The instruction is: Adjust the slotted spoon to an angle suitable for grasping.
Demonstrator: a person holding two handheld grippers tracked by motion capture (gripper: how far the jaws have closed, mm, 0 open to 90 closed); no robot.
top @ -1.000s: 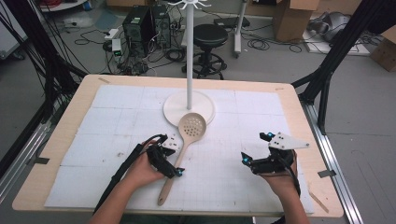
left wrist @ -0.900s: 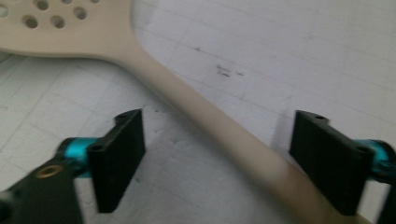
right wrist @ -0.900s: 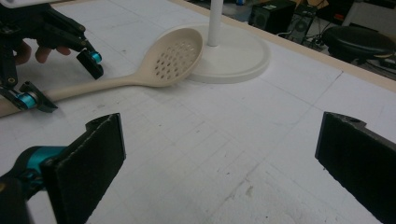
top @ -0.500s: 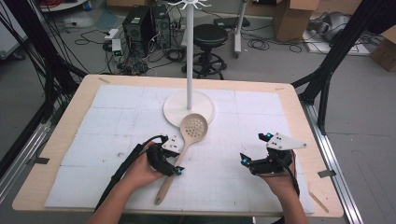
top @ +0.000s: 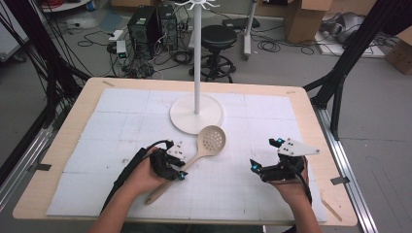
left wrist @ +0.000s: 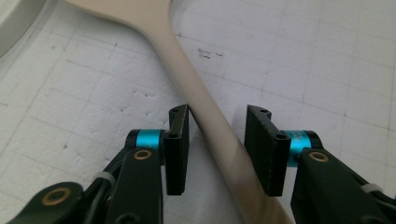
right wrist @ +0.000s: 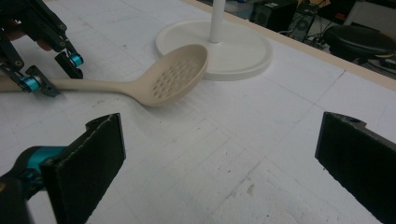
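A beige slotted spoon [top: 212,140] lies on the white foam mat, its bowl next to the round base of a white stand [top: 184,121] and its handle running toward the near left. My left gripper [top: 179,167] is open and straddles the handle. In the left gripper view the left jaw touches the handle [left wrist: 187,65], and a gap shows at the right jaw. My right gripper [top: 265,155] stands wide open over bare mat to the right, holding nothing. The right gripper view has the spoon [right wrist: 180,77] ahead of those jaws, with the left gripper [right wrist: 56,74] farther off.
The stand's pole [top: 197,58] rises from its base [right wrist: 233,51] at the mat's far middle. The wooden table [top: 311,116] rims the mat. Beyond the table are a black stool [top: 218,36], computer cases, cables and black frame legs.
The spoon has pivoted: its bowl swung right and toward me, its handle end went left. My left gripper stays over the handle. The right gripper has barely moved.
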